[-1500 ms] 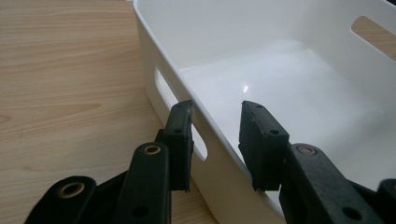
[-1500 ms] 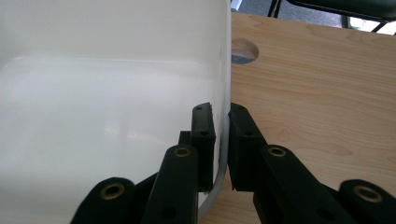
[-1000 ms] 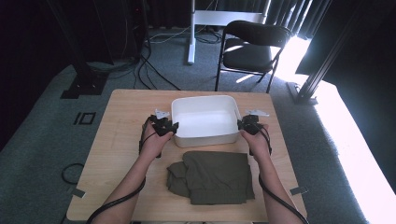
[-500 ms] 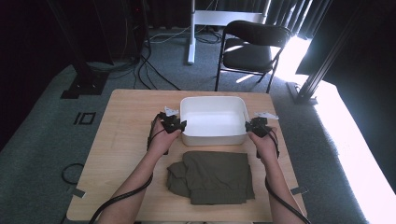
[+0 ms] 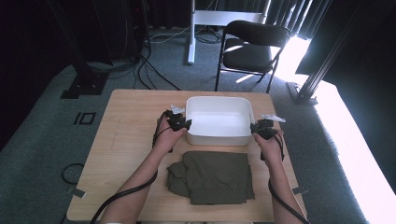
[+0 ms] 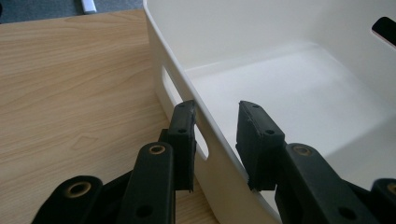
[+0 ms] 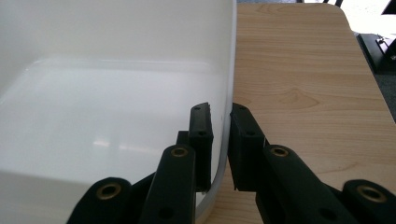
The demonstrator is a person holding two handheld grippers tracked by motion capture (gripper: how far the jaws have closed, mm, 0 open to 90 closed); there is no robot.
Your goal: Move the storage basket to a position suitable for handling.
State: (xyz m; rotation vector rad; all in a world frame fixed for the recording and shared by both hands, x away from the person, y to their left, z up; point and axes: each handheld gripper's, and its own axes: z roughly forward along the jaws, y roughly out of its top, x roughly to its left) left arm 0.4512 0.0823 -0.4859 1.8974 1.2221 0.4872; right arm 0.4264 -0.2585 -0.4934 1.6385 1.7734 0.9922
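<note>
The wooden surface [image 5: 126, 140] carries a white plastic bin [image 5: 218, 120] between the two tongs; a folded olive garment [image 5: 212, 177] lies behind them, toward the person. The right tongs [image 7: 219, 140] are clamped on the bin's right wall. The left tongs [image 6: 215, 135] stand apart, straddling the left wall beside its handle slot. Risk: lifting on one clamped side could tilt the bin. Compared with half a second ago, the bin sits farther from the garment.

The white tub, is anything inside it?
Empty. The tub's floor is bare white in the high view and both gripper views; the folded cloth lies on the table beside it.
</note>
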